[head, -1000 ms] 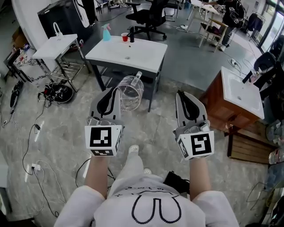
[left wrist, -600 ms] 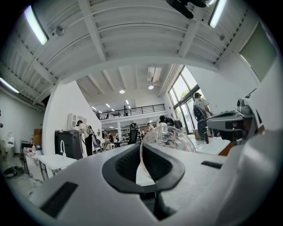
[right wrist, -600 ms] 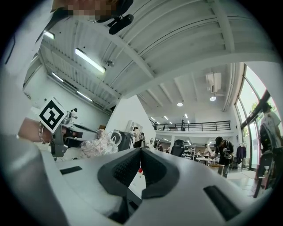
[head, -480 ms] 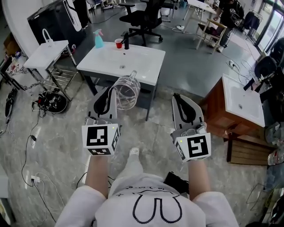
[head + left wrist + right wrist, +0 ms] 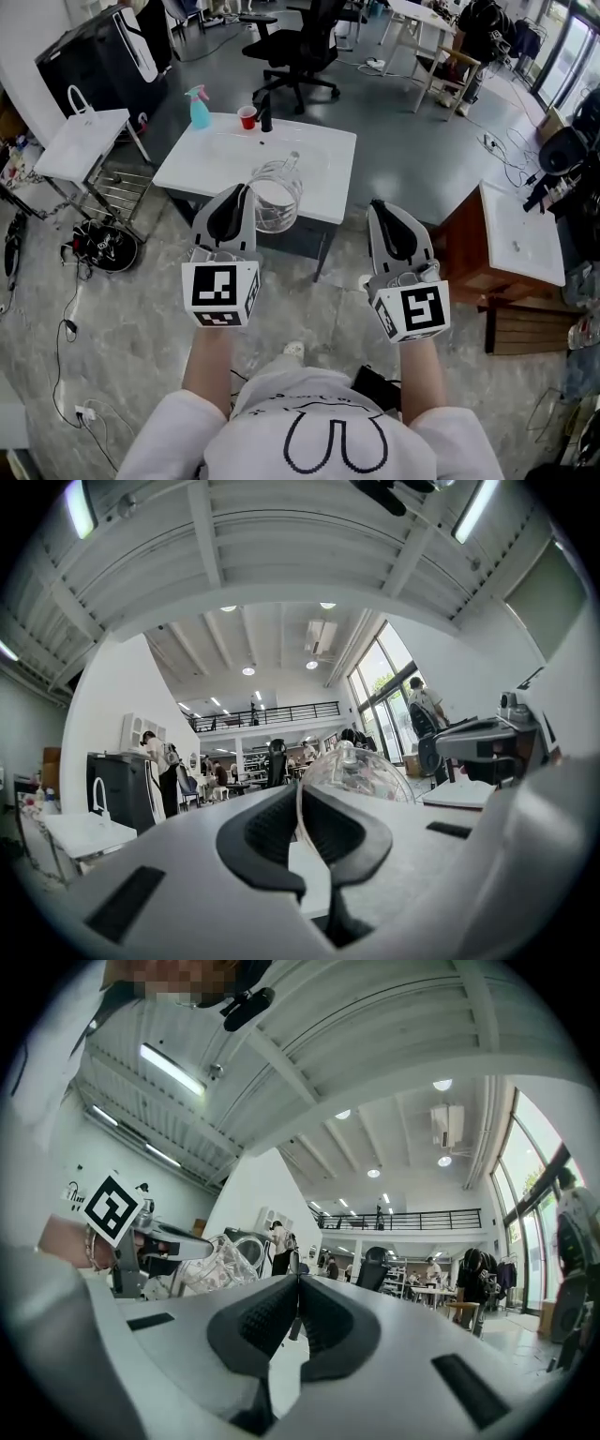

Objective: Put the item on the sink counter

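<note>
A clear pitcher (image 5: pixel 275 197) hangs from my left gripper (image 5: pixel 240 194), which is shut on its wall. In the head view the pitcher lies tilted over the near edge of the white sink counter (image 5: pixel 211 162). The left gripper view shows the thin clear wall pinched between the dark pads, with the pitcher's round body (image 5: pixel 364 773) beyond my left gripper (image 5: pixel 302 803). My right gripper (image 5: pixel 383 210) is held to the right of the counter, shut with nothing in it. The right gripper view shows my right gripper (image 5: pixel 297 1303) with its pads together, and the pitcher (image 5: pixel 218 1262) off to the left.
A blue spray bottle (image 5: pixel 198 106), a red cup (image 5: pixel 247 117) and a black faucet (image 5: pixel 266 113) stand at the counter's far edge. A small white table (image 5: pixel 80 141) is at the left, a wooden cabinet with a white top (image 5: pixel 517 236) at the right, an office chair (image 5: pixel 300 42) beyond.
Both grippers have come closer to the sink counter. The pitcher was over the floor in front of it and now overlaps its near edge. Neither grip has changed.
</note>
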A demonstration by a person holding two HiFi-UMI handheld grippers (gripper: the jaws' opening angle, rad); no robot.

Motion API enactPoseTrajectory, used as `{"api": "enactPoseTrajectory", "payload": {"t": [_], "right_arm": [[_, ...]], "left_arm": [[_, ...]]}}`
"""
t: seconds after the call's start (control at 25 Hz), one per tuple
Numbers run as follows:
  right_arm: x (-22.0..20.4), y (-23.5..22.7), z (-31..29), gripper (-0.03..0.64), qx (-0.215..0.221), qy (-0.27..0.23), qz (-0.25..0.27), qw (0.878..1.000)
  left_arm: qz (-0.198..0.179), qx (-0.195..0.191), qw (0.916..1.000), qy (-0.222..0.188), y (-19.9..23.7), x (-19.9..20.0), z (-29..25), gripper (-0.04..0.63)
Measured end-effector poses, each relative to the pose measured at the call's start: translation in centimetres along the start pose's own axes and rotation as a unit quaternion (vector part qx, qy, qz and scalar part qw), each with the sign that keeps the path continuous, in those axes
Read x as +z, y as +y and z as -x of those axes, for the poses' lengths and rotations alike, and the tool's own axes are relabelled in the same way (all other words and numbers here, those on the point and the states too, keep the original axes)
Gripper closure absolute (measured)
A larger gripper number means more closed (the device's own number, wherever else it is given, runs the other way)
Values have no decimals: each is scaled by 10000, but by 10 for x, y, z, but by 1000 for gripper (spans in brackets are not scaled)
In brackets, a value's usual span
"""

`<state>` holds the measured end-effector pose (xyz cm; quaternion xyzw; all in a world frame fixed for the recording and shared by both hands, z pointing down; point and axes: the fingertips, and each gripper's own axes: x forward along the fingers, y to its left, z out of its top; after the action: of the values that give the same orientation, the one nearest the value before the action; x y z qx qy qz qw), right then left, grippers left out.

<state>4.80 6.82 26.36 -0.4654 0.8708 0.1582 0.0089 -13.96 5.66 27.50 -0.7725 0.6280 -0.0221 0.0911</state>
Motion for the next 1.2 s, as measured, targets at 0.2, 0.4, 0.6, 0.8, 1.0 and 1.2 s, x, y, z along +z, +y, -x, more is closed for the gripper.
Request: {"api": "enactPoseTrajectory", "payload": {"t": [0.2,0.4,0.6,0.8,1.0,1.2], "right_arm": [[-15,-3,-41,589,-35,139,129,9998],[-31,-15,-73,589,-36,260,187,9995],[-52,-35,-105,589,-34,345,133,9993],[-75,-64,-148,589,34,346,68,9994],[-102,-103,-198,589,103,406,15,9991],[-123,-141,-247,589,235,444,-44,9987]], "left_arm": [[-92,-92,9999,29,20,-10,-40,571],[1,-107,9999,124,31,-23,-75,571],[89,-88,9995,273,39,-41,-114,572],[109,-42,9991,413,46,-56,-166,571],[75,6,9982,592,52,-73,-232,571],[139,52,9962,857,55,-89,-299,571]]}}
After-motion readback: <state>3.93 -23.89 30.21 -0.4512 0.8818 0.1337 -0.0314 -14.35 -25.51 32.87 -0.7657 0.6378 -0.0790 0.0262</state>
